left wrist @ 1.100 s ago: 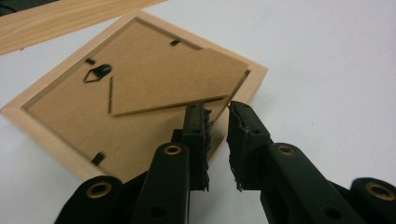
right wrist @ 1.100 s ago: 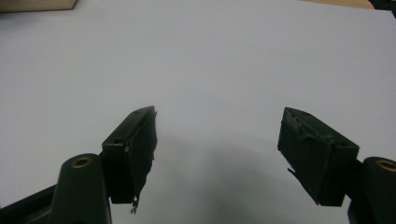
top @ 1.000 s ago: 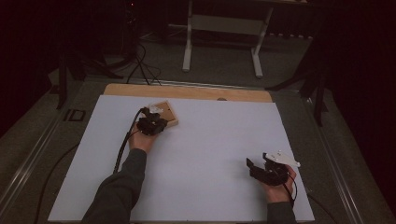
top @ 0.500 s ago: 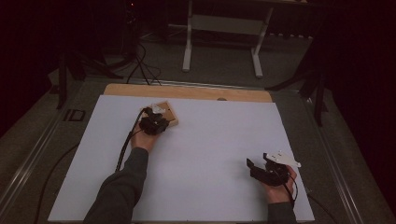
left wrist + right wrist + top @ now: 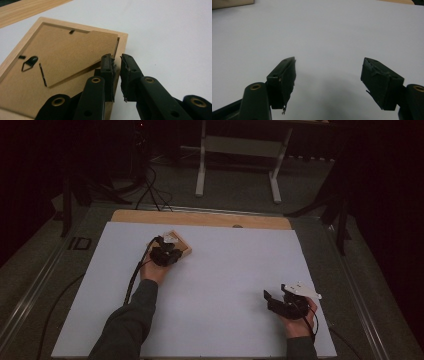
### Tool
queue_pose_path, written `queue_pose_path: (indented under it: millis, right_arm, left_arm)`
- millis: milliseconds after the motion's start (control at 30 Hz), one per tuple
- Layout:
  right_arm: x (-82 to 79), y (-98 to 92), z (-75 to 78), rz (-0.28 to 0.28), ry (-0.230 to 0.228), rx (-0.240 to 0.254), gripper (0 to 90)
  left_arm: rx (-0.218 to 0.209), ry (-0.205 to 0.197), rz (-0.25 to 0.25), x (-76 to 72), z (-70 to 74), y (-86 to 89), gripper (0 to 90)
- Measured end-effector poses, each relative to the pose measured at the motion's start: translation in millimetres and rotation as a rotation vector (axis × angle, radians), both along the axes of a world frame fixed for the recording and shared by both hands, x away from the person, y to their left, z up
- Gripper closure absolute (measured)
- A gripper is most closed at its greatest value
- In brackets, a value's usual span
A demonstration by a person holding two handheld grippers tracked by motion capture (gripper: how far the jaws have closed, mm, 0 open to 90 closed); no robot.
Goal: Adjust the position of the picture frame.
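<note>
A wooden picture frame (image 5: 50, 62) is lying face down on the white desk (image 5: 225, 270) near its far left, turned diagonally to the desk's edges, backing board and hanger facing up. The left claw (image 5: 117, 72) is sitting at the frame's corner, its 2 jaws nearly together on the frame's edge. The right claw (image 5: 328, 82) is hovering over bare desk at the near right, jaws wide apart and holding nothing.
</note>
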State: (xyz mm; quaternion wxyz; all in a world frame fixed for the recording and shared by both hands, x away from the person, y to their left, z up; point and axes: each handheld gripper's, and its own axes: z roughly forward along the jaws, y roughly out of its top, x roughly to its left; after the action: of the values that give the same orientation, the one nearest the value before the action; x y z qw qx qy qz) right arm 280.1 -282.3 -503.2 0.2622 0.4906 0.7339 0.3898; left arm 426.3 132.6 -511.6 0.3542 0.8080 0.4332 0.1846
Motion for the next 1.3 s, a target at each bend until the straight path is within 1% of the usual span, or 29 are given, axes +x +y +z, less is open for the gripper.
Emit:
queue_pose_path:
  millis: [167, 400, 500, 633, 733, 767, 833, 1000, 1100, 1267, 1300]
  right_arm:
    - [0.0, 0.0, 0.0, 0.001, 0.0, 0.0, 27.6]
    - [0.0, 0.4, 0.0, 0.002, -0.001, -0.001, 27.6]
    - [0.0, 0.4, -0.1, 0.002, -0.001, -0.001, 27.6]
    - [0.0, 0.4, 0.0, 0.003, -0.002, -0.001, 27.6]
    - [-0.3, 0.2, 0.2, 0.001, -0.001, -0.001, 27.6]
    - [-0.4, 0.1, 0.2, 0.001, -0.001, 0.0, 27.6]
    - [-0.4, 0.1, 0.3, 0.001, -0.001, -0.001, 27.6]
    - [-0.4, 0.1, 0.2, 0.002, -0.001, 0.0, 27.6]
    - [-0.5, 0.3, 0.3, 0.003, -0.002, 0.0, 27.6]
    - [-0.4, 0.8, 0.1, 0.005, -0.002, -0.002, 27.6]
    - [-0.4, 0.9, 0.0, 0.005, -0.002, -0.002, 27.6]
  left_arm:
    - [0.008, 0.0, -0.01, -3.4, 0.4, -2.7, 81.6]
    - [0.017, 0.001, -0.049, -9.7, 1.1, -6.8, 81.9]
    - [0.002, 0.0, -0.068, -15.4, 0.2, -8.2, 81.9]
    - [-0.014, 0.005, -0.078, -19.6, -0.4, -9.5, 81.9]
    - [-0.012, 0.006, -0.094, -23.0, -0.1, -11.0, 82.0]
    - [-0.009, 0.009, -0.106, -25.8, 0.3, -12.2, 81.9]
    - [-0.009, 0.009, -0.11, -27.3, 0.4, -13.0, 81.9]
    - [-0.001, 0.01, -0.142, -37.9, 0.9, -16.9, 81.9]
    - [-0.006, 0.01, -0.163, -45.1, 0.7, -18.7, 81.9]
    - [-0.006, 0.012, -0.186, -52.5, 0.7, -20.1, 81.9]
    - [-0.006, 0.012, -0.197, -56.8, 0.6, -20.9, 81.9]
